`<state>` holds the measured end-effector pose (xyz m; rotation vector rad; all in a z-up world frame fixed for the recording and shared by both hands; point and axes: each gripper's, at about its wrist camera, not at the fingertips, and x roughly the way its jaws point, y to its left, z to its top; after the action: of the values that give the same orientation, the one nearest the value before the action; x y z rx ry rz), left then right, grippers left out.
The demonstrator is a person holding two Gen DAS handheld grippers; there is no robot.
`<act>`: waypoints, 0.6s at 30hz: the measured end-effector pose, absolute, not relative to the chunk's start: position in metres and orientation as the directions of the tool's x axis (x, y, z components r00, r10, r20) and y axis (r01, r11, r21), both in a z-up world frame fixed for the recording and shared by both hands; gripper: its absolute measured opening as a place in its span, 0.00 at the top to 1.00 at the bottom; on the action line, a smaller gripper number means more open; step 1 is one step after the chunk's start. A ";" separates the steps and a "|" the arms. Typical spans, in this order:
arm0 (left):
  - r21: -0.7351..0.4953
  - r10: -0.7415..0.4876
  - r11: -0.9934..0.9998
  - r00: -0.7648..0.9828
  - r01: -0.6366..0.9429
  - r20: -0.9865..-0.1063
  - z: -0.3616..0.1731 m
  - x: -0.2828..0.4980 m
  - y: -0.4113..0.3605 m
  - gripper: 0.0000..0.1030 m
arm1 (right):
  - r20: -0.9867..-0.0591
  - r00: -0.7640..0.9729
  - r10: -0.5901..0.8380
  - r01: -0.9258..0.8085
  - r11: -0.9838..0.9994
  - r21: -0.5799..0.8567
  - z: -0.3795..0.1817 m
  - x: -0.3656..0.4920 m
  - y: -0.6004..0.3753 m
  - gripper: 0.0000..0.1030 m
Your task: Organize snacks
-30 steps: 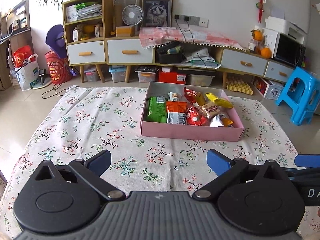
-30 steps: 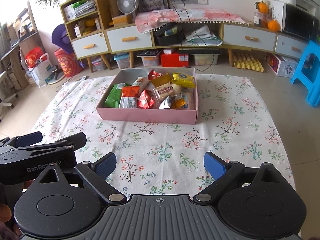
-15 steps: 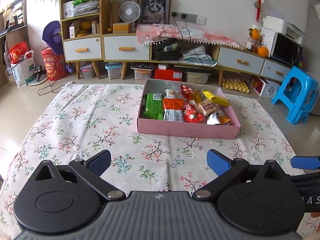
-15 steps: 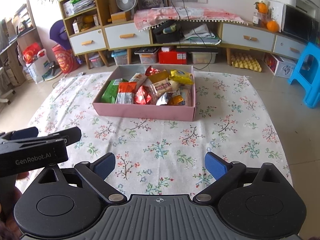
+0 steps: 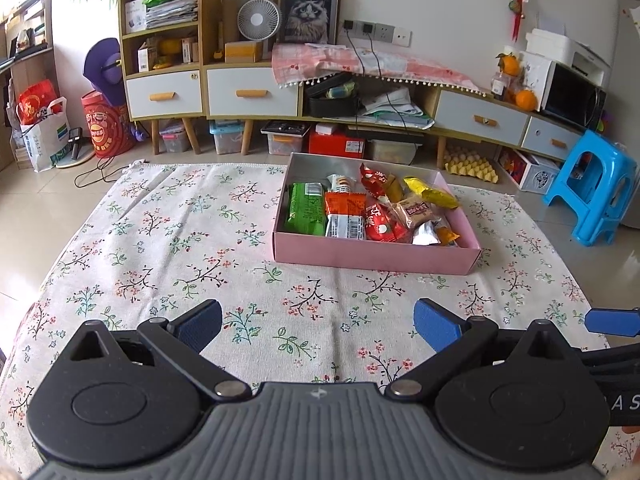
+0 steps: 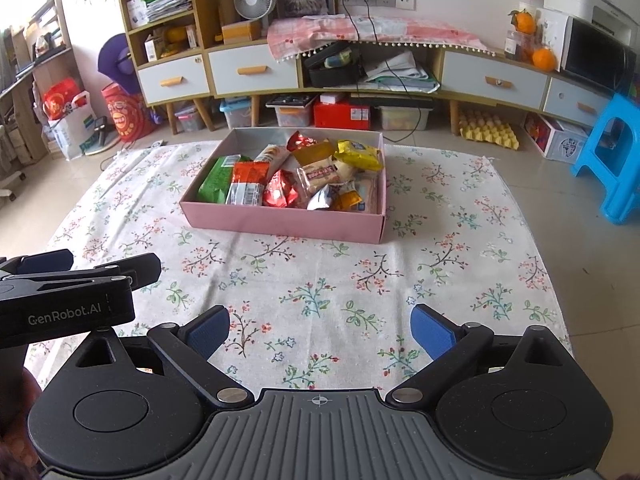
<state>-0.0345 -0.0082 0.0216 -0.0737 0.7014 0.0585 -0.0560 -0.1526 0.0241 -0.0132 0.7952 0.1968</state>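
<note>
A pink box [image 5: 372, 258] sits on the floral tablecloth [image 5: 180, 248], far side, holding several snack packets: a green one [image 5: 306, 208], an orange one [image 5: 346, 212], a red one [image 5: 378, 222], a yellow one [image 5: 430, 196]. The box also shows in the right wrist view [image 6: 280, 222]. My left gripper [image 5: 316, 326] is open and empty above the near cloth. My right gripper [image 6: 320, 330] is open and empty, also near the front edge. The left gripper's body [image 6: 72, 300] shows at the right wrist view's left.
Low cabinets with drawers [image 5: 252, 90] and storage bins line the wall behind the table. A blue plastic stool [image 5: 592, 192] stands at the right. Bags [image 5: 40, 128] stand on the floor at the left.
Both grippers have drawn back and risen slightly, so the box looks a little farther. Jaws stay open and empty.
</note>
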 end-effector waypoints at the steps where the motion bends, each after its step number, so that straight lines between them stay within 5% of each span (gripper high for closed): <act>1: -0.048 0.029 0.996 0.763 -0.078 -0.646 0.022 -0.035 -0.008 0.01 | -0.711 0.683 0.170 -0.180 0.982 0.062 0.024 -0.056 -0.152 0.04; 18: -0.049 0.011 0.997 0.760 -0.056 -0.650 0.021 -0.036 -0.011 0.00 | -0.717 0.682 0.144 -0.182 0.983 0.024 0.022 -0.055 -0.149 0.04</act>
<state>-0.0358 -0.0112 0.0207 -0.0673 0.7068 0.0363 -0.0555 -0.1492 0.0217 -0.0499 0.7996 0.1826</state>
